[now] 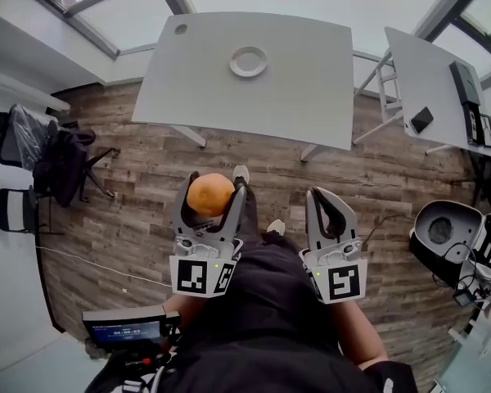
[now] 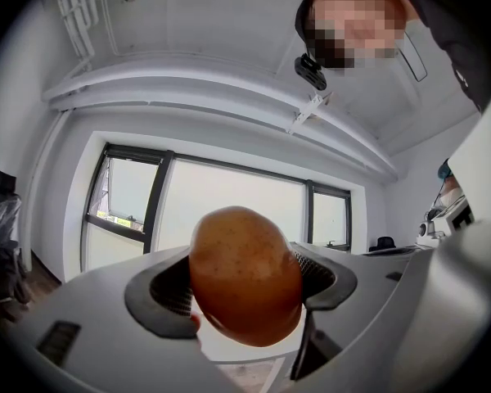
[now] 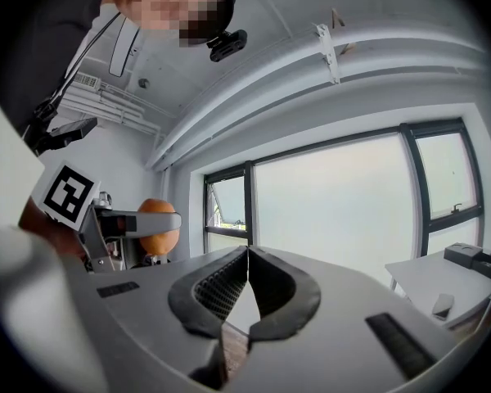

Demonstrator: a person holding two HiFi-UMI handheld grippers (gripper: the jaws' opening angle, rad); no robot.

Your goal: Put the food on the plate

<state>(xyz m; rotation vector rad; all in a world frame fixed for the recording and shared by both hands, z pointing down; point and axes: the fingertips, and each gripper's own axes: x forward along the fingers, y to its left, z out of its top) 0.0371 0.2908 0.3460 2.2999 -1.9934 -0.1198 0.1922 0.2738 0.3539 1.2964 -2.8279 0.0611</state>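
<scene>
The left claw (image 1: 212, 188) grips the potato (image 1: 210, 197) over the floor (image 1: 139, 178), well short of the plate (image 1: 249, 61) on the table (image 1: 311, 97), right claw (image 1: 329, 198) pinched empty; its smooth round skin could slip free mid-carry.

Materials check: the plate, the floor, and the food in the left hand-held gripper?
Small round white plate: smooth, raised rim; ceramic or plastic, can't tell. Brown plank floor: grain and seams, wood or laminate. Orange-brown rounded food in the left hand-held gripper: smooth, speckled skin, potato-like, possibly a replica.
</scene>
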